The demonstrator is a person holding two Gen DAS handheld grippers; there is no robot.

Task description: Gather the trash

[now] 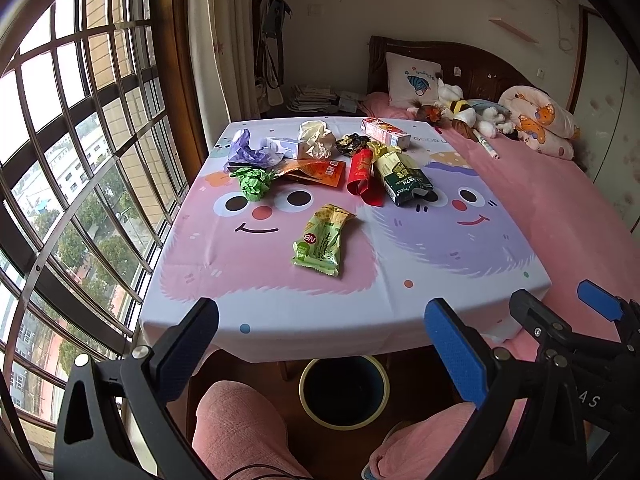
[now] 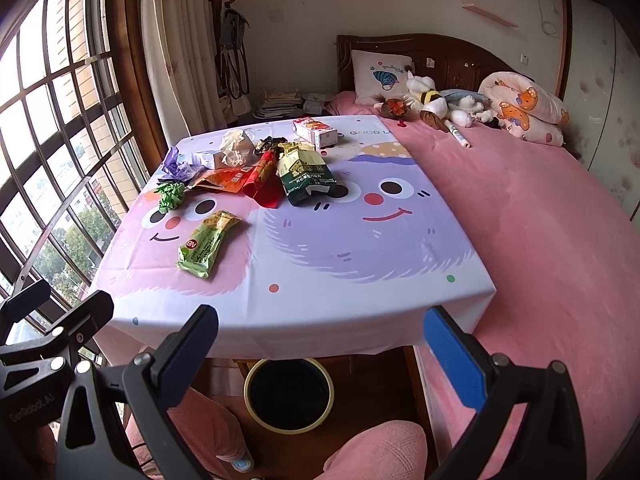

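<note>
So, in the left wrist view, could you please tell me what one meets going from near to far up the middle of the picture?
Bin on the floor → table front edge → green snack wrapper → red packet → black-and-gold crumpled wrapper → pink-and-white carton at the far edge.
</note>
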